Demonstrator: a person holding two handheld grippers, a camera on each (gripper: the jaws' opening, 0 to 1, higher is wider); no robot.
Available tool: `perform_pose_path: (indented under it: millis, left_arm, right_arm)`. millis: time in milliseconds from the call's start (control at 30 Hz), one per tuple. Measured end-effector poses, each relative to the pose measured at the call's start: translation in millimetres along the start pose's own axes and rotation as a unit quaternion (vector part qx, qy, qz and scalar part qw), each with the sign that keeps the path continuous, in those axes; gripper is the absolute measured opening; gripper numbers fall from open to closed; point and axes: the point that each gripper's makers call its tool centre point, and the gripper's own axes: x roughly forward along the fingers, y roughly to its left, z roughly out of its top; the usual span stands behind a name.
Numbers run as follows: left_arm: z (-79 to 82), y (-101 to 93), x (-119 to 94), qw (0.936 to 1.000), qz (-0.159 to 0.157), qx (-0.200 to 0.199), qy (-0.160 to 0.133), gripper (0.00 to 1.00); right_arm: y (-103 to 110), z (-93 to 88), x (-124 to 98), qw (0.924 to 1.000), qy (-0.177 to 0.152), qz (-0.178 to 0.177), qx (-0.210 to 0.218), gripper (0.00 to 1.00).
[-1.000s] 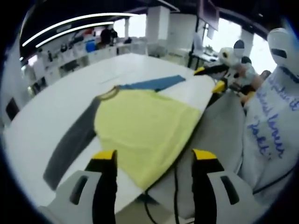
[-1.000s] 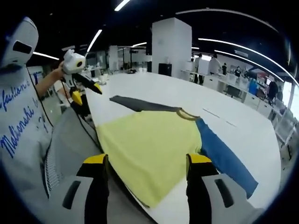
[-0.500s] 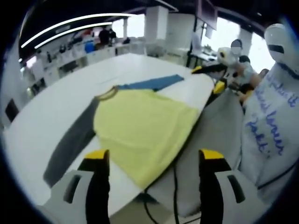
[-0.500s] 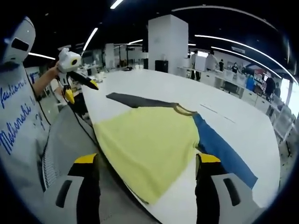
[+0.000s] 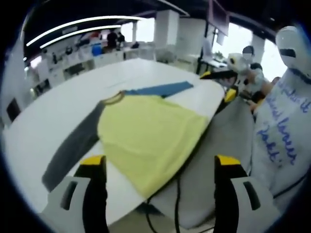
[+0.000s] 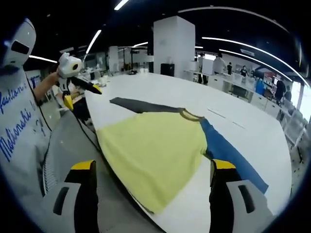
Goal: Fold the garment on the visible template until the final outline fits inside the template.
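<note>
A shirt with a yellow body (image 5: pixel 146 136), a grey sleeve (image 5: pixel 73 150) and a blue sleeve (image 5: pixel 158 89) lies flat on the white table (image 5: pixel 53 111), hem at the near edge. The right gripper view has the same yellow body (image 6: pixel 153 150), grey sleeve (image 6: pixel 138 105), blue sleeve (image 6: pixel 231 158) and collar (image 6: pixel 191 115). My left gripper (image 5: pixel 160 161) hangs open in the air short of the hem, nothing between its jaws. My right gripper (image 6: pixel 153 165) is likewise open and off the cloth. Each sees the other: right gripper (image 5: pixel 217 83), left gripper (image 6: pixel 81 95).
The person holding the grippers wears a white shirt with blue writing (image 5: pixel 279 131) and stands at the table's near edge. A dark cable (image 5: pixel 177 194) hangs there. Faint short lines (image 6: pixel 218 116) mark the table beyond the collar. Desks, a white pillar (image 6: pixel 177 46) and people lie behind.
The jaws of both grippers have spread wider apart. The shirt has stayed where it was on the table.
</note>
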Motion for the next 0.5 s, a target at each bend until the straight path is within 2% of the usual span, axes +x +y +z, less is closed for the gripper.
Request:
perform_pose_path:
  millis: [100, 233, 500]
  left_arm:
    - [0.9, 0.4, -0.2, 1.0, 0.002, -0.002, -0.008, 0.94]
    - [-3.1, -0.8, 1.3, 1.0, -0.001, -0.006, -0.002, 0.97]
    - [-3.5, -3.2, 3.3, 0.9999, -0.006, -0.013, -0.002, 0.99]
  right_arm:
    - [1.6, -0.7, 1.0, 1.0, 0.002, 0.004, -0.001, 1.0]
    - [3.9, -1.3, 2.5, 0.9999, 0.004, 0.01, 0.0, 1.0]
    - [9.1, 1.3, 1.2, 0.9997, -0.001, 0.023, 0.004, 1.0]
